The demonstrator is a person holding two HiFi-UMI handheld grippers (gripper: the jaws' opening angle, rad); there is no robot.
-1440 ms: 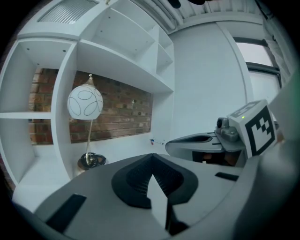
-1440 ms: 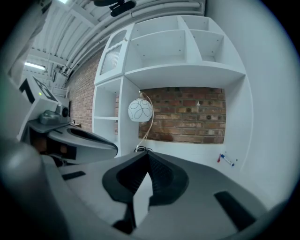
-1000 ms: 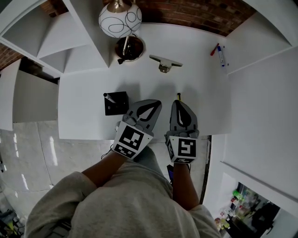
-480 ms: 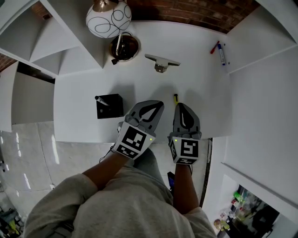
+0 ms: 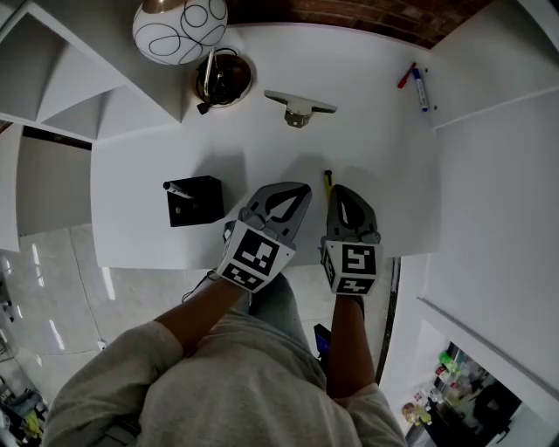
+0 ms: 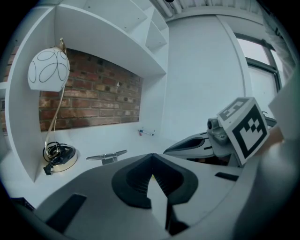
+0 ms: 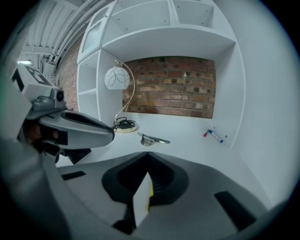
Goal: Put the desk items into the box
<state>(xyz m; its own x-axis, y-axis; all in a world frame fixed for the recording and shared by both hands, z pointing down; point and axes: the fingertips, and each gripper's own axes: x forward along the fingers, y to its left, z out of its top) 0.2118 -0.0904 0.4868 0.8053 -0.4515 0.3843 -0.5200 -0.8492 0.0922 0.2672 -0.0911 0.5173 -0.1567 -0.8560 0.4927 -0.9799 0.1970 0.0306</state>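
Jaws on both of your tools are pressed together with nothing between them: the left gripper [image 5: 294, 189] and the right gripper [image 5: 339, 189] sit side by side over the near edge of the smooth white desk [image 5: 262, 148], their grey moulded shells tapering to points. Just off the right gripper's tip lies a slim yellow pen [image 5: 327, 179]; whether the tip touches it you cannot tell. To your left, apart from the left gripper, stands the matte black square box [image 5: 196, 202], with a pale stick-shaped item [image 5: 177, 189] leaning at its corner. Farther back lie a flat, shiny metal desk tool [image 5: 300, 105] and, near the right wall, a blue marker [image 5: 421, 89] beside a red marker [image 5: 406, 75]. A white patterned globe lamp [image 5: 179, 26] rises from a round brassy base [image 5: 224, 79].
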